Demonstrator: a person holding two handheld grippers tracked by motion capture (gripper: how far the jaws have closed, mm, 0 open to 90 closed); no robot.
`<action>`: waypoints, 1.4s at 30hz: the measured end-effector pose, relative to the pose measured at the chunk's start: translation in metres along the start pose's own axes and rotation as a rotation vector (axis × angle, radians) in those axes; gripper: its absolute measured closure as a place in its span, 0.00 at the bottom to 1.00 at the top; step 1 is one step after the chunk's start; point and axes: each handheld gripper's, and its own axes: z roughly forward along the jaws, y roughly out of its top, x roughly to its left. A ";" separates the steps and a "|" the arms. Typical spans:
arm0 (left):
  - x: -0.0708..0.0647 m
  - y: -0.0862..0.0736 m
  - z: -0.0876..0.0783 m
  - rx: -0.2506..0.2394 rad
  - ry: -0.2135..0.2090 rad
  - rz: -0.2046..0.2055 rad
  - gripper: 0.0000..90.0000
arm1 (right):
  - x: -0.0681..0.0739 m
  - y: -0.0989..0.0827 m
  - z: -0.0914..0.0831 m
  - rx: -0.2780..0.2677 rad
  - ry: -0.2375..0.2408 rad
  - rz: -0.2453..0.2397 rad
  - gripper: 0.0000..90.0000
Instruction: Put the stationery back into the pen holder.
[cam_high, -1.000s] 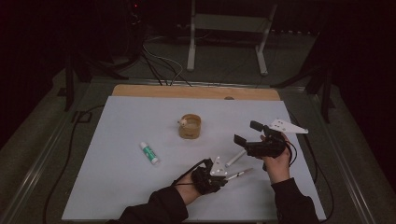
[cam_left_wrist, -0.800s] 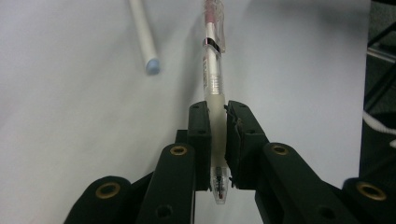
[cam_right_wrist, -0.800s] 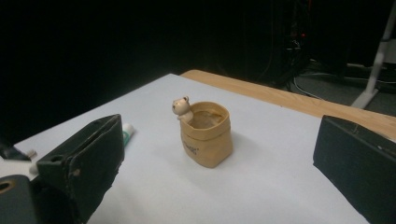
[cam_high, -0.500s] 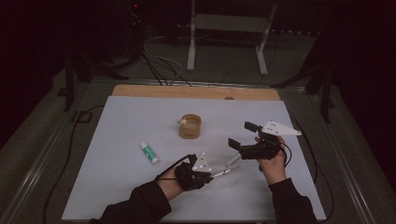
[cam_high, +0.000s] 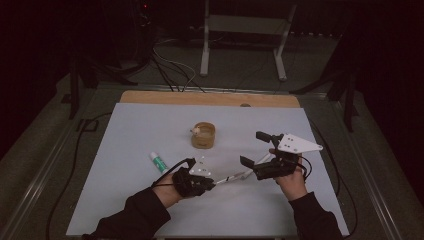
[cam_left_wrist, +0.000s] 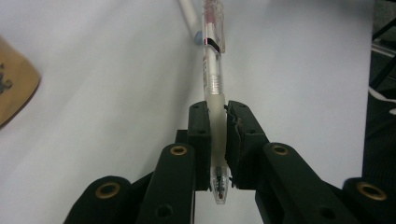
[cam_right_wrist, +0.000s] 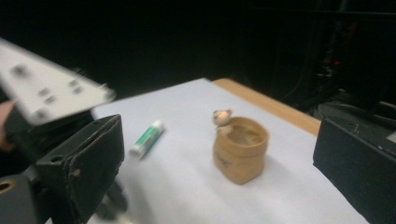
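Near the table's front edge, left claw (cam_high: 212, 183) is clamped on a clear pen (cam_high: 234, 177), long axis running right toward the right claw (cam_high: 256, 149). Right claw gapes wide, empty, nearer the pen's free end.

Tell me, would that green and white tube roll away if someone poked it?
Probably yes. The tube looks round and lies flat on its side on the smooth white table, so a sideways poke would likely roll it. It looks small, so probably light, and stiff rather than floppy.

One camera looks down from above the table (cam_high: 150, 210); two ride the claws, close in. The right one, somewhat blurred, shares the wooden cup (cam_right_wrist: 240, 149).
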 end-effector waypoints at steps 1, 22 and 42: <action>0.000 -0.001 0.000 -0.003 0.003 -0.009 0.91 | 0.003 0.000 0.000 0.003 -0.002 -0.017 0.02; 0.008 0.008 -0.010 0.026 -0.016 -0.020 0.91 | 0.048 0.003 0.008 0.197 0.009 -0.303 0.04; 0.010 0.018 -0.003 0.050 -0.031 -0.041 0.91 | 0.084 -0.037 0.037 0.451 -0.018 -0.699 0.53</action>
